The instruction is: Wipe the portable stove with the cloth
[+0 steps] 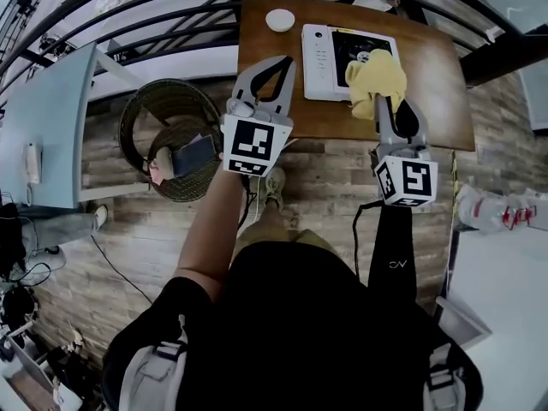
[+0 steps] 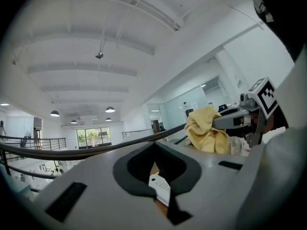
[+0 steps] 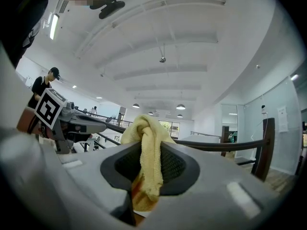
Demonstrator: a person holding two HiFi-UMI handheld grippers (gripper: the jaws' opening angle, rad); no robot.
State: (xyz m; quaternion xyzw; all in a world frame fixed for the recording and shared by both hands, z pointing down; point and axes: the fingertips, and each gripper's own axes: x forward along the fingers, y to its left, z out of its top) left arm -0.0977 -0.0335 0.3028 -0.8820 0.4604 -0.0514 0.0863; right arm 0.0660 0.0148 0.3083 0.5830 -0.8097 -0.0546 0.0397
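Head view: I count one white portable stove with a dark cooking plate (image 1: 349, 54) on the brown wooden worktop (image 1: 437, 75). One yellow terry cloth (image 1: 375, 77) is draped over the stove's near right part, and one small white round dish (image 1: 280, 20) sits beside the stove. Of my two tools, the right hand-held gripper (image 1: 387, 103) pinches the cloth, and the left hand-held gripper (image 1: 278, 65) hangs just left of the stove.

Left gripper view: its jaws are closed together with nothing between them.

Right gripper view: the jaws are clamped on a fold of the cloth (image 3: 149, 162).

With cloth on stove, wiping seems under way. How much is cleaned I can't judge, as the surface shows too small.
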